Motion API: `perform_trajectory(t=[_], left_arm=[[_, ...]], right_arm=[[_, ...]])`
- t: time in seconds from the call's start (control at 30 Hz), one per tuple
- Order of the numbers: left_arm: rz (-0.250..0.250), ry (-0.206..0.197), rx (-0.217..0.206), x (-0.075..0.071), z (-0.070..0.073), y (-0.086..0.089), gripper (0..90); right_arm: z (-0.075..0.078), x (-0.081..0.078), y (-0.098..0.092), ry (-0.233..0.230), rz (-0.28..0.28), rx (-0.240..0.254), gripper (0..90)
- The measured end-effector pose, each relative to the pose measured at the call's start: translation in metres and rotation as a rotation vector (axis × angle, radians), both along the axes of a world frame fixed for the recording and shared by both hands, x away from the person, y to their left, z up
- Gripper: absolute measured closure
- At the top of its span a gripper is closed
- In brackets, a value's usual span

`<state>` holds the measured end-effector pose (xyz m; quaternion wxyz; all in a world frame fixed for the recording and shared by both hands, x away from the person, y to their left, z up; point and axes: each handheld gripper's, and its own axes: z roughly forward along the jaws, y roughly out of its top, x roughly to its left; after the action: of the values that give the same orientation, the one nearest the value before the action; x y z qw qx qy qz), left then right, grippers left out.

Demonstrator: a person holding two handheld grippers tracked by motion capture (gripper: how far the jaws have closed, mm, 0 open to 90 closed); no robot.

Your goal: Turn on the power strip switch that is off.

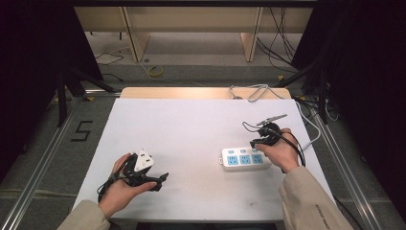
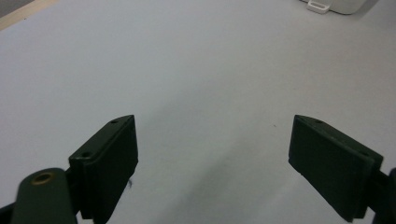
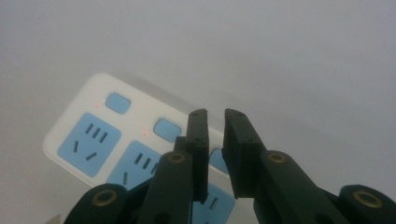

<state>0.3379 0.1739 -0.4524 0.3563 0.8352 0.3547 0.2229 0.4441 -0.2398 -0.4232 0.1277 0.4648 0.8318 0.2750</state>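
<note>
One power strip (image 1: 245, 159) (three blue sockets), long axis left-right, right gripper (image 1: 261, 142) above.

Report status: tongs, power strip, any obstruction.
Left tongs open, empty. Right tongs nearly closed, empty, over power strip switches. Path clear.

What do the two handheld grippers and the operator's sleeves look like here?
Both are black two-jaw tools. The left gripper carries a pale three-cornered plate on top; its flat rectangular pads show small screw holes. The right gripper has a grey plate, brass-ringed pivots on its arms and a black cable. Both sleeves are beige, the right one with small dark lettering.
</note>
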Motion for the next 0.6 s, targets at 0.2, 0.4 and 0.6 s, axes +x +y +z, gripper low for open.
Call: perform_trajectory(t=[0.2, 0.4, 0.6], left_arm=[[0.001, 0.001, 0.000, 0.000, 0.000, 0.000, 15.4], [0.010, 0.003, -0.008, 0.000, 0.000, 0.001, 15.4], [0.007, -0.002, -0.008, -0.001, 0.001, 0.001, 15.5]], right_arm=[[0.003, -0.006, -0.004, -0.039, -0.001, 0.014, 76.4], [0.005, -0.010, -0.003, -0.076, 0.008, 0.017, 73.3], [0.002, -0.018, -0.001, -0.126, 0.020, 0.012, 70.9]])
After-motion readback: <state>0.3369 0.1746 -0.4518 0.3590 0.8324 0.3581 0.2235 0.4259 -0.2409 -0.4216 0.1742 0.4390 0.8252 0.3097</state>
